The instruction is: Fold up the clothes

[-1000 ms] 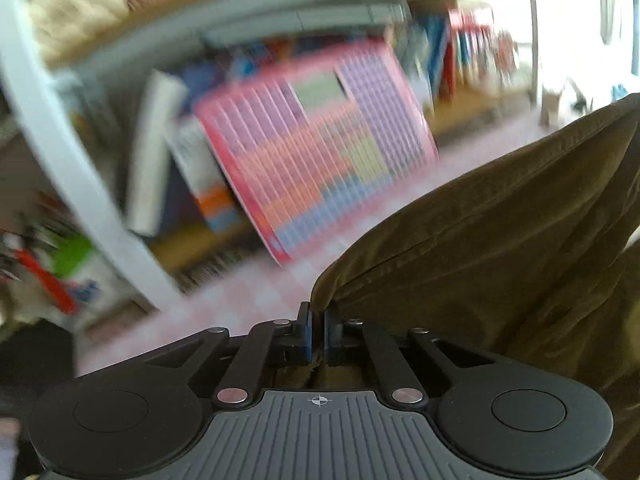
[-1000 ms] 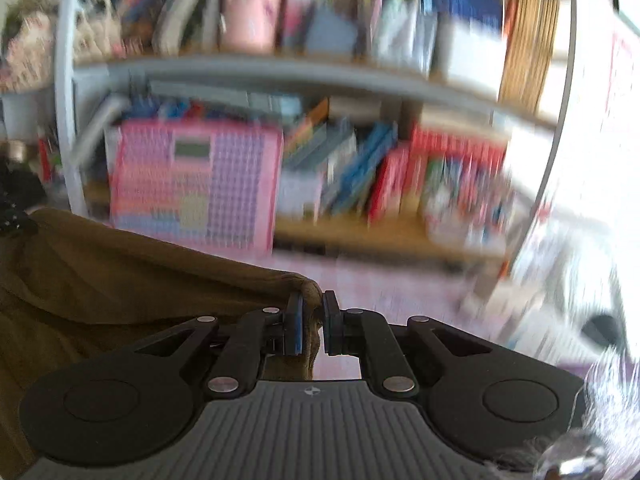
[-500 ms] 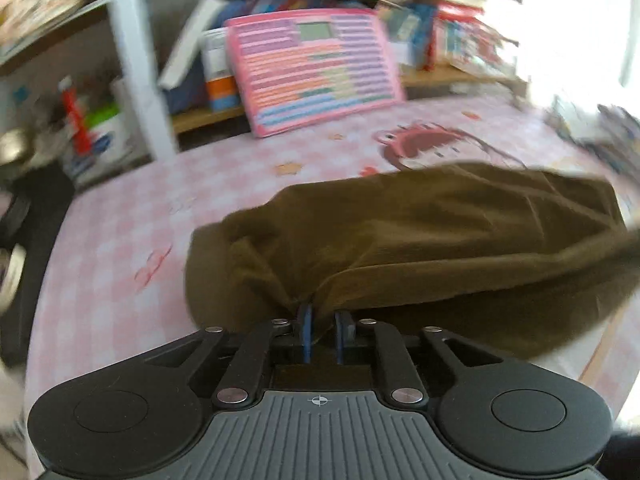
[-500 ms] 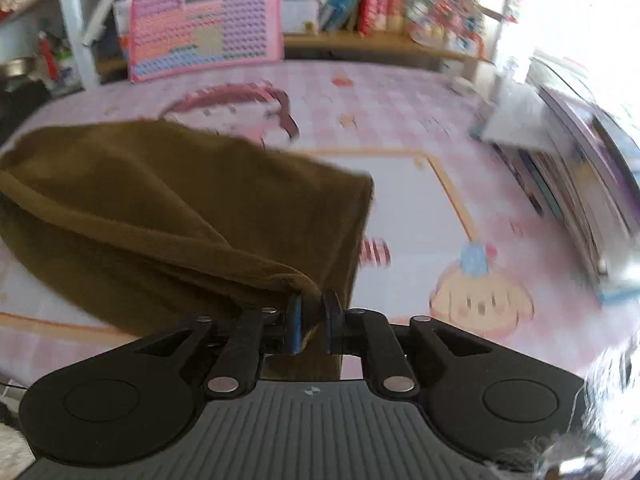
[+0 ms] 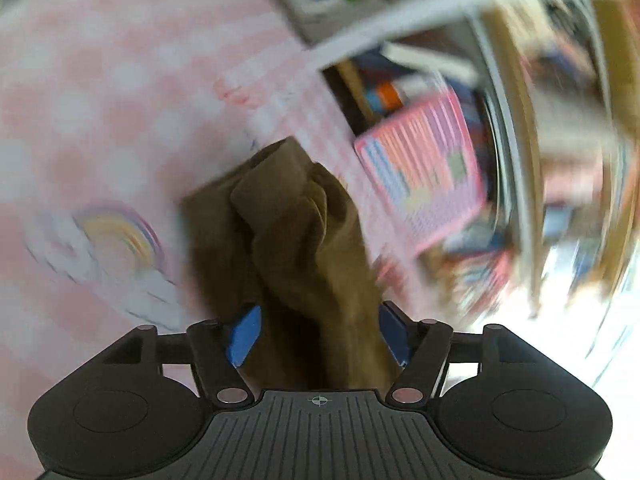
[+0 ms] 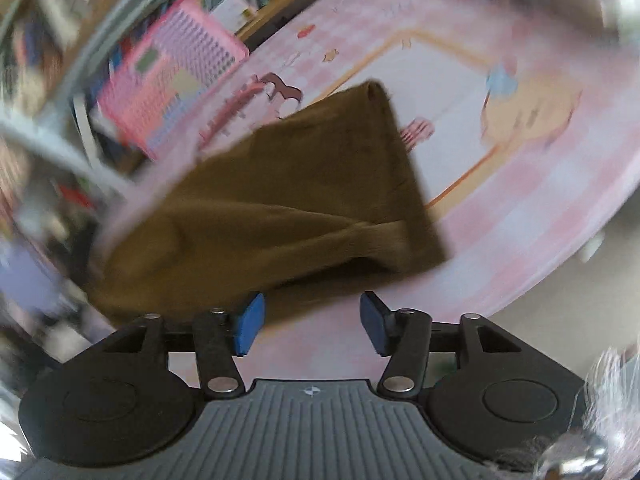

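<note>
Left gripper jaws opening, brown garment loose between them; right gripper jaws opening, nothing between, garment lying just ahead.

Counter covered in a pink-and-white checked cloth printed with cartoon figures; a rainbow motif shows in the left wrist view, an orange-framed white panel in the right. Behind the counter stands a shelf unit with pale grey uprights and wooden boards, crammed with books, most of them too blurred to read. A pink chart board with rows of small coloured cells leans against the lower shelf. Strong daylight blows out the lower right of the left wrist view. Both views heavily motion-blurred.
</note>
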